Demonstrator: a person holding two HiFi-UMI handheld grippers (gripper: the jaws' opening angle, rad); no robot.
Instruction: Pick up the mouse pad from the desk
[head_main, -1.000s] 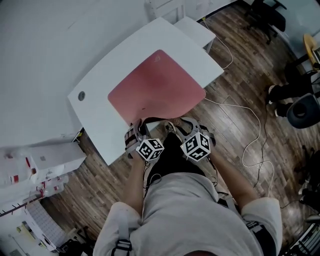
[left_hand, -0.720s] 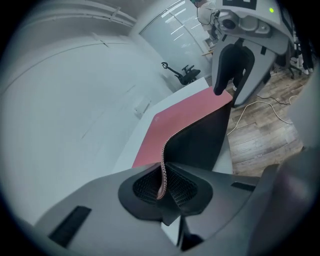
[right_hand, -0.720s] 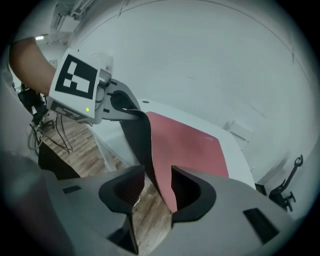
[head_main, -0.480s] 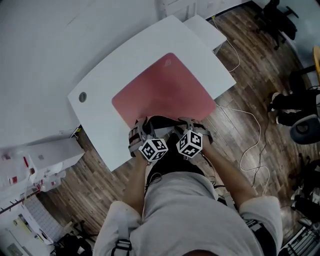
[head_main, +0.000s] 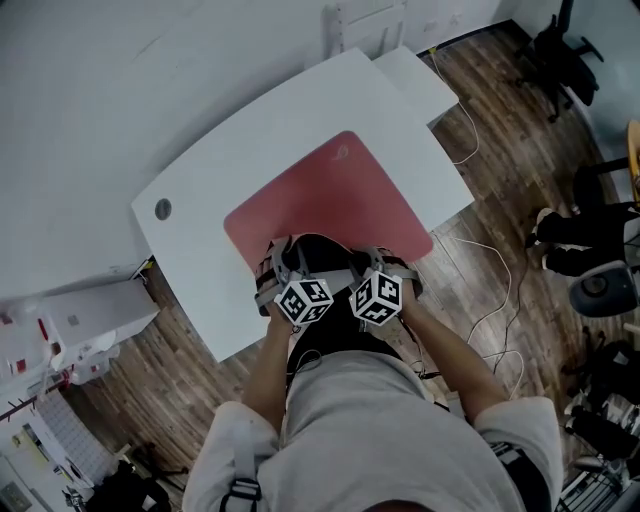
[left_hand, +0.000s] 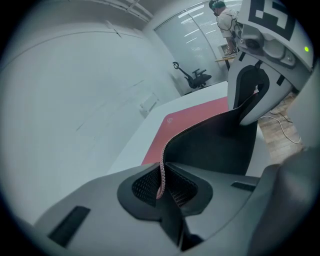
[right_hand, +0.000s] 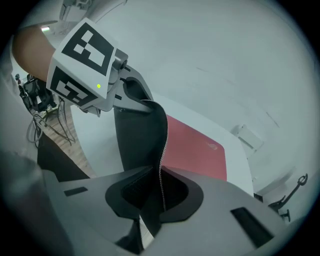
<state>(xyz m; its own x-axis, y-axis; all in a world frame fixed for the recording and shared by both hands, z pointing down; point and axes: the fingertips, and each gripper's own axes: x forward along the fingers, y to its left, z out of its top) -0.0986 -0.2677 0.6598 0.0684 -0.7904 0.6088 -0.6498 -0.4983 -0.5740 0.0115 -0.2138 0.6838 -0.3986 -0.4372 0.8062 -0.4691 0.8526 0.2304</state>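
Left gripper (left_hand: 160, 186) and right gripper (right_hand: 161, 194) pinch the mouse pad (head_main: 330, 195) (edge hidden).

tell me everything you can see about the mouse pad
The mouse pad is a large, thin, flexible sheet with rounded corners. It is red on top, with a faint logo near one far corner, black underneath, and stitched along the edge. Most of it lies flat on the white desk. Its near edge is raised and curled, showing the black underside. The left gripper and right gripper are both shut on that edge, side by side.
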